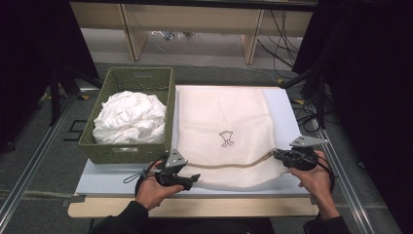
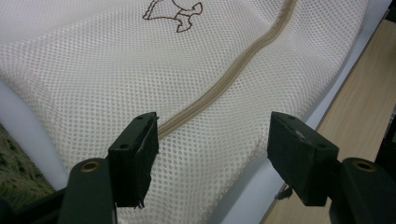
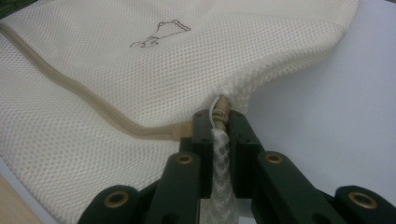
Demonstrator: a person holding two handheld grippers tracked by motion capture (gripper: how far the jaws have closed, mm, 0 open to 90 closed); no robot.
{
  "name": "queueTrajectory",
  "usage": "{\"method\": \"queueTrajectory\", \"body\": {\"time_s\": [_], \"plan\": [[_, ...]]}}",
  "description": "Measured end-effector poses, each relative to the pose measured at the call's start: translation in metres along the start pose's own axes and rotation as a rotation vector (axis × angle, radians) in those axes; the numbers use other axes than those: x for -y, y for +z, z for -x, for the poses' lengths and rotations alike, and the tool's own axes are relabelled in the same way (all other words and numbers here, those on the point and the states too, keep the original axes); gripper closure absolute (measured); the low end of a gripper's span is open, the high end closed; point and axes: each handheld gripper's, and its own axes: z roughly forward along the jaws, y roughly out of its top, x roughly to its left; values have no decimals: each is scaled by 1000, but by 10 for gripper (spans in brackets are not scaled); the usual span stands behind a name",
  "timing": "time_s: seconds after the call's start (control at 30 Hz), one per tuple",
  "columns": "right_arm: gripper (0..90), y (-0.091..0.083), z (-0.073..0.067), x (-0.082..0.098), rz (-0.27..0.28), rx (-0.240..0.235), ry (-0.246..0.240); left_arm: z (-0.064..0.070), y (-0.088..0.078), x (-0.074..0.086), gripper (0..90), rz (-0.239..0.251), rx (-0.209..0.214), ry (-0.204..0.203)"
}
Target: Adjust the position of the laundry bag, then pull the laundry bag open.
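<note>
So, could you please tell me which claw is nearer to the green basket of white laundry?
Left. The left claw hovers open by the mesh bag's near corner, just below the basket. The right claw is clamped on the bag's far-side edge, across from it.

Cream mesh laundry bag (image 1: 224, 131) flat on table, zipper closed.

What I'm not seeing from here

The mesh bag (image 1: 221, 134) is hiding most of the white board (image 1: 285, 105) beneath it, and the right gripper (image 3: 219, 122) is covering the bag's zipper (image 3: 70, 91) end, so I'm not making out the pull. Left of the bag, the basket (image 1: 136, 78) wall is cutting off the lower part of the white cloth (image 1: 130, 117). The bag's small drawing (image 1: 226, 138) is staying too small to read.
</note>
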Motion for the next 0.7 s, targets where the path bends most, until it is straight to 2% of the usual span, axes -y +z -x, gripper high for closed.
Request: {"method": "queueTrajectory", "body": {"time_s": [0.03, 0.07, 0.1, 0.13, 0.2, 0.27, 0.3, 0.37, 0.4, 0.43, 0.5, 0.53, 0.57, 0.7], "plan": [[838, 0, -2, -1, -9, -4, 13, 2, 0, 0, 336, -1, 0, -15], [839, 0, -2, -1, -9, -1, 8, 1, 0, -1, 336, -10, 1, 12], [838, 1, -3, -2, -12, -16, 17, 2, 1, -1, 336, -6, 9, 1], [839, 1, -2, -2, -7, -19, -7, 3, 2, 0, 336, -1, 9, -12], [838, 1, -4, -3, -16, -21, 16, 3, 2, -1, 336, -1, 10, 9], [838, 0, -5, -3, -19, -4, 24, 3, 2, -1, 336, -5, 4, 11], [838, 0, -4, -4, -13, 2, 2, 5, 3, -1, 336, 0, 14, -13], [838, 0, -3, -4, -7, 4, -8, 6, 4, -3, 336, 2, 17, -8], [839, 0, -5, -3, -19, -12, 24, 7, 5, -5, 336, -1, 15, -1], [839, 0, -5, -3, -19, -12, 24, 6, 7, -7, 336, 3, 20, 16], [839, 1, -4, -4, -17, -9, 7, 9, 11, -9, 336, 1, 21, -2], [839, 2, -2, -5, -10, -22, -11, 9, 12, -10, 336, -2, 26, 17], [838, 1, -3, -6, -17, -20, 3, 11, 15, -11, 336, -1, 30, 9], [839, -1, -4, -8, -3, -12, -15, 13, 28, -19, 338, 10, 40, 14]]}}
